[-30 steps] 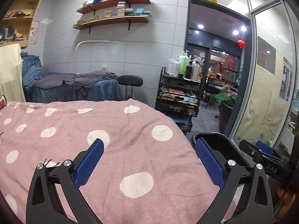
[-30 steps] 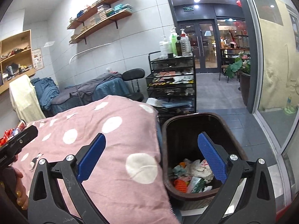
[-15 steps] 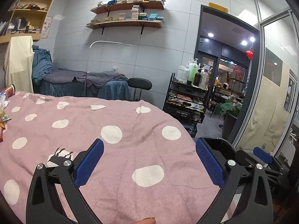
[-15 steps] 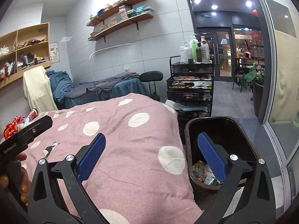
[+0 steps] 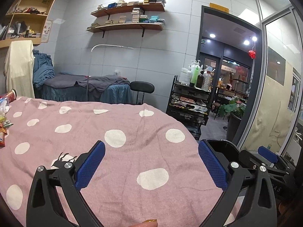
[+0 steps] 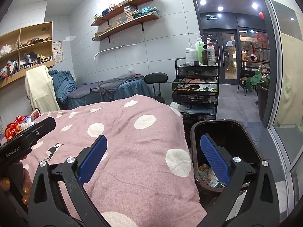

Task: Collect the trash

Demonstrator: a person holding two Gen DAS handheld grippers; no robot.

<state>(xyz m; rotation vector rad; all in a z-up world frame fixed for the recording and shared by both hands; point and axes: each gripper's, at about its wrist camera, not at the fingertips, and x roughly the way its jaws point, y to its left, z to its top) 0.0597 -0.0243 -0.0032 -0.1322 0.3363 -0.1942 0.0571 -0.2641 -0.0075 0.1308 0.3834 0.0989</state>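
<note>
1. Pink polka-dot bedding covers the bed beneath both tools.
2. Left gripper hangs above it, jaws spread wide, nothing between them.
3. Right gripper is equally wide and empty, straddling the bed edge and a dark bin.
4. Trash lies in the bin's bottom.
5. More wrappers sit at the bedding's far left, beside a can.

Empty spread tongs above bin
</note>
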